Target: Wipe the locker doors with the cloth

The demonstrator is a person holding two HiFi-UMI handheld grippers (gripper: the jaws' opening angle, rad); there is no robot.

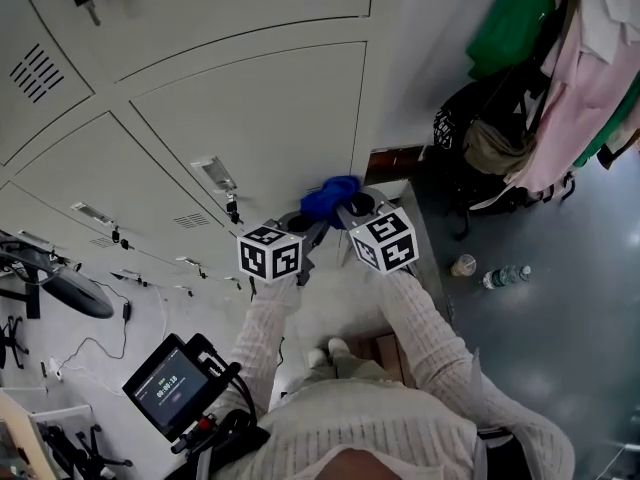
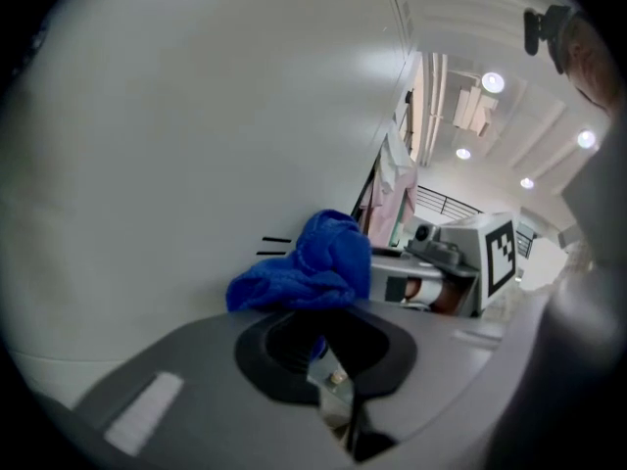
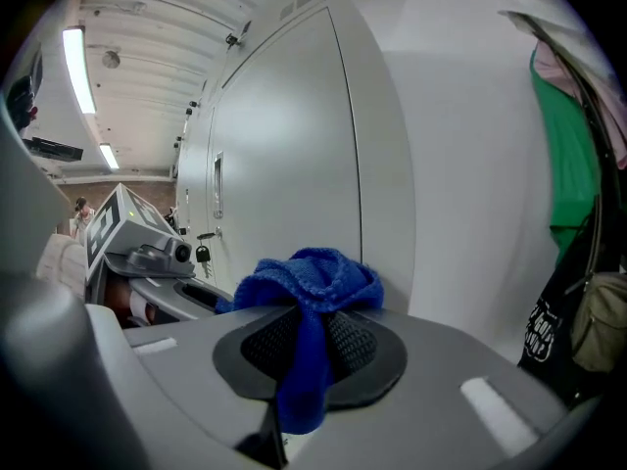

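Two grippers share one blue cloth (image 1: 333, 196), bunched against the lower edge of a pale grey locker door (image 1: 260, 118) close to the bank's right-hand end. The right gripper (image 3: 309, 346) is clamped on it: a fold hangs down through its closed jaws while the rest heaps up past the tips. The left gripper (image 2: 328, 341) has its jaws drawn nearly together with a thin strip of the same cloth caught in the seam, and the main bunch sits just beyond its tips.

Every locker in view has its door shut, so the contents are hidden. A padlock (image 1: 232, 208) hangs at the latch of the neighbouring door. On the dark floor to the right stand a clear plastic bottle (image 1: 505, 276), lying on its side, and a small cup (image 1: 462, 265); what they hold cannot be made out. A black bag (image 1: 462, 118) with white print too small to read slumps under hanging green and pink garments (image 1: 590, 78).

A small screen (image 1: 170, 383) at lower left shows digits that are not legible.
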